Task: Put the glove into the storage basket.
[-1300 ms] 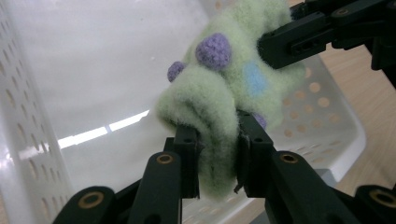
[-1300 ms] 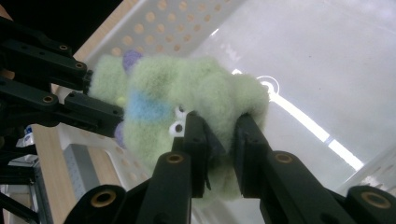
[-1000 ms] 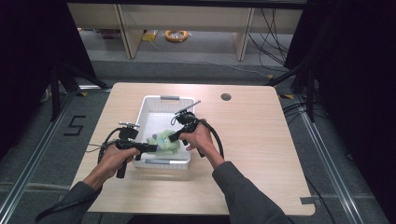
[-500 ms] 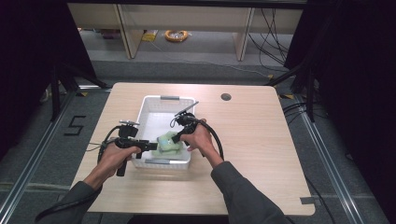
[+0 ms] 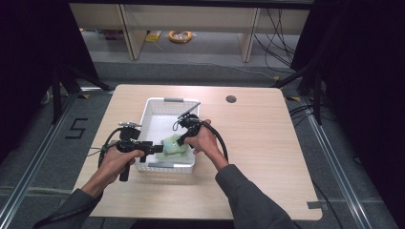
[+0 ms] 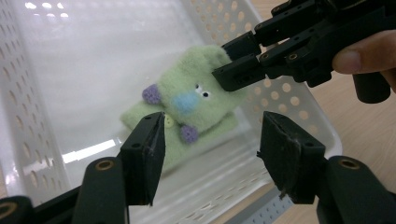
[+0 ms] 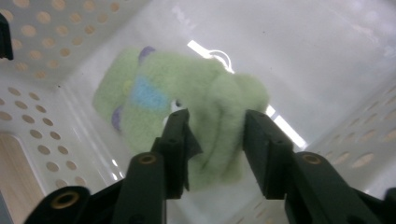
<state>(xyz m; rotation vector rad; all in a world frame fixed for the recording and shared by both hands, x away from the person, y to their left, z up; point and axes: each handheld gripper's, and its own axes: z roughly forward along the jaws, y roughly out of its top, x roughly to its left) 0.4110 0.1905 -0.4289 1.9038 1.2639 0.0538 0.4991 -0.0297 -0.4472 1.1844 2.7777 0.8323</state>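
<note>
A green plush toy [image 5: 173,145] with a blue nose and purple paws lies at the near end of a white perforated basket [image 5: 143,125]. In the left gripper view the toy [image 6: 187,100] rests beyond my left gripper [image 6: 212,135], whose jaws have just been opening and stand wide with nothing between them. The right gripper [image 6: 231,63] reaches in at the toy's upper edge. In the right gripper view a fold of the toy [image 7: 149,98] sits between the jaws of my right gripper [image 7: 217,135]. Those jaws have just been opening and look loose on the fold.
The basket stands on a light wooden table [image 5: 267,143] with a round cable hole [image 5: 231,99] at the back. Black cables loop from both grippers beside the basket. Beyond the table's far edge are shelf legs and a yellow coil [image 5: 180,36] on the floor.
Both hands have kept their place at the basket's near end. The green toy still lies between the two grippers, perhaps a touch lower in the basket.
</note>
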